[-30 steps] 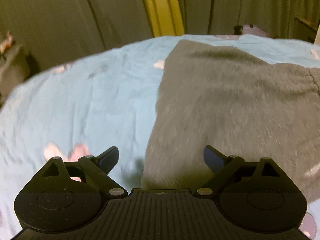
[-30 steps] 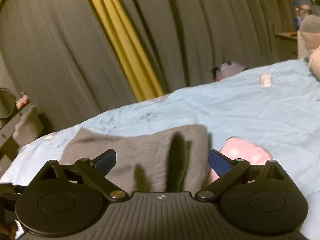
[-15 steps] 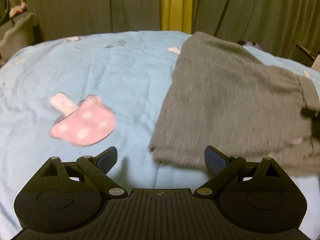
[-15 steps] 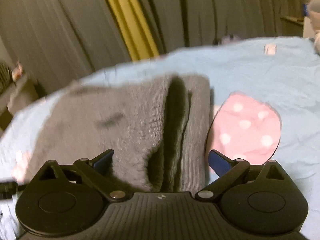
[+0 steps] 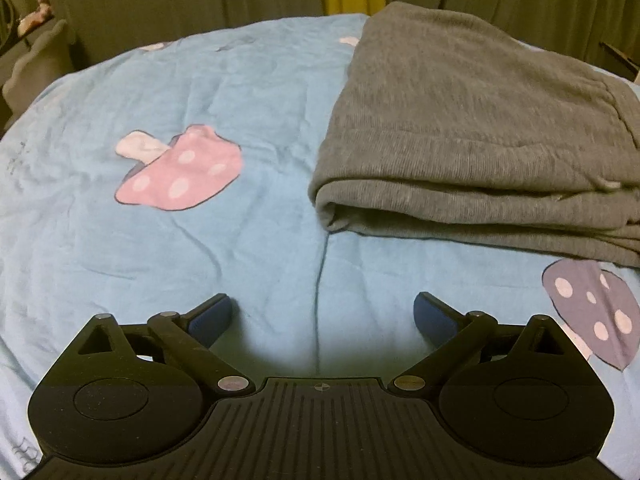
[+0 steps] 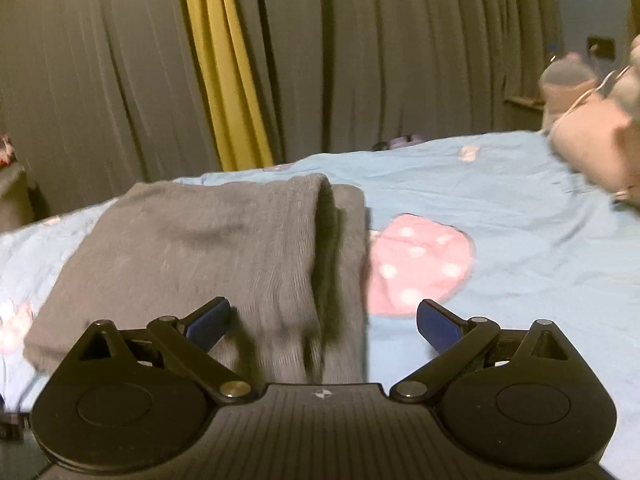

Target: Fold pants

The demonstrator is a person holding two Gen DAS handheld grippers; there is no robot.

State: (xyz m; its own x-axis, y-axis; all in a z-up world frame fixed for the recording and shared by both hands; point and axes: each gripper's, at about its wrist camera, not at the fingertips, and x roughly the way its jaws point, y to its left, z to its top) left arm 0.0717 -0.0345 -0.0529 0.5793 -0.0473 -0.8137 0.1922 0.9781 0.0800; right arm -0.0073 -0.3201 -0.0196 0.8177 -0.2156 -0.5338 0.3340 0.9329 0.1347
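Observation:
The grey pants (image 5: 460, 128) lie folded into a thick stack on the light blue bedsheet (image 5: 200, 240), at the upper right of the left wrist view. My left gripper (image 5: 322, 314) is open and empty, over bare sheet in front of the stack's near left corner, apart from it. In the right wrist view the same pants (image 6: 208, 256) lie left of centre with a raised fold along their right side. My right gripper (image 6: 323, 318) is open and empty, just above the near end of the pants.
The sheet has a pink mushroom print (image 5: 180, 170) left of the pants and a purple one (image 5: 588, 308) at the right. Another pink mushroom print (image 6: 416, 264) lies right of the pants. Grey and yellow curtains (image 6: 224, 64) hang behind the bed. Pillows or soft toys (image 6: 592, 136) sit far right.
Both grippers have drawn back from the pants. The left one now sees the whole near edge of the stack with bare sheet between. Both stayed open.

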